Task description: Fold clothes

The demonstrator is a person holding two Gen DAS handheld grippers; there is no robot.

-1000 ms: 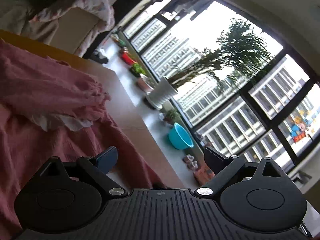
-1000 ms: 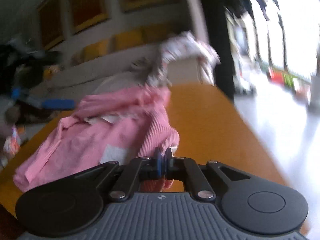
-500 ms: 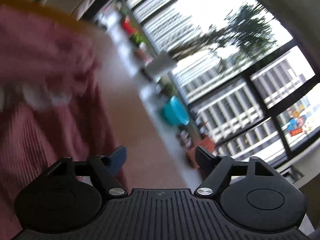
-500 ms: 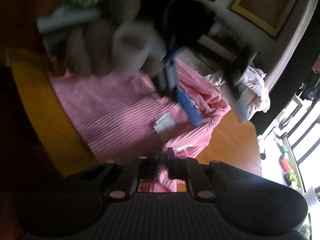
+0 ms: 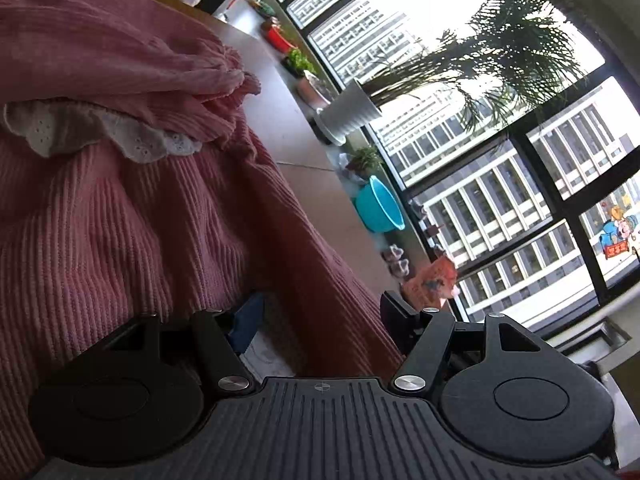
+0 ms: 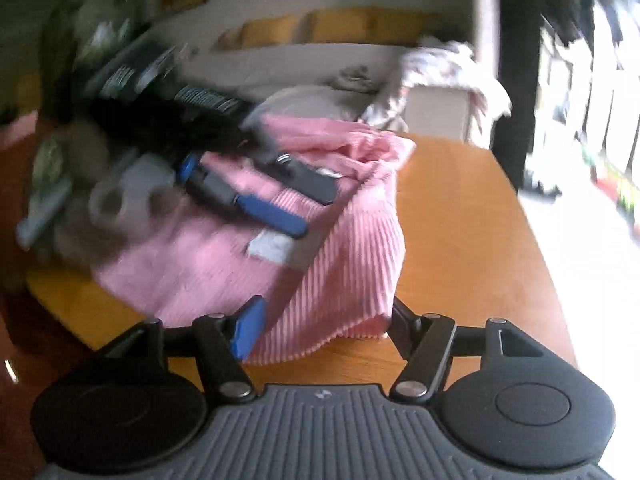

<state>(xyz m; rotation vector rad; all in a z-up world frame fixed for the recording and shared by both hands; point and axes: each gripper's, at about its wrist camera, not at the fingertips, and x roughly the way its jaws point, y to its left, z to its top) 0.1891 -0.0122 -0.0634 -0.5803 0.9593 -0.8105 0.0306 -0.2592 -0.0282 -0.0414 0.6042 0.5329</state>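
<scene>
Ribbed pink garment (image 6: pixel 340 264), white lace trim (image 5: pixel 132 140) showing, is lying rumpled on the wooden table (image 6: pixel 460 240); its white label (image 6: pixel 272 246) is too blurred to read. We are holding both the left gripper (image 5: pixel 320 316) and right gripper (image 6: pixel 324 320) spread wide, straddling the cloth's near edge.

Left gripper (image 5: pixel 320 316): matte black, ribbed dark-grey housing across base with small cross mark at centre; two round black hubs, each with raised disc; angled black link arms fixed by silver screws; blue pad on one finger (image 5: pixel 246 322) (other finger (image 5: pixel 396 314) all black from this side).

Right gripper (image 6: pixel 322 322): same build, ribbed grey housing with small pale logo, round hubs, silver screws, blue pad (image 6: pixel 249 326) brighter here; picture slightly blurred.
</scene>
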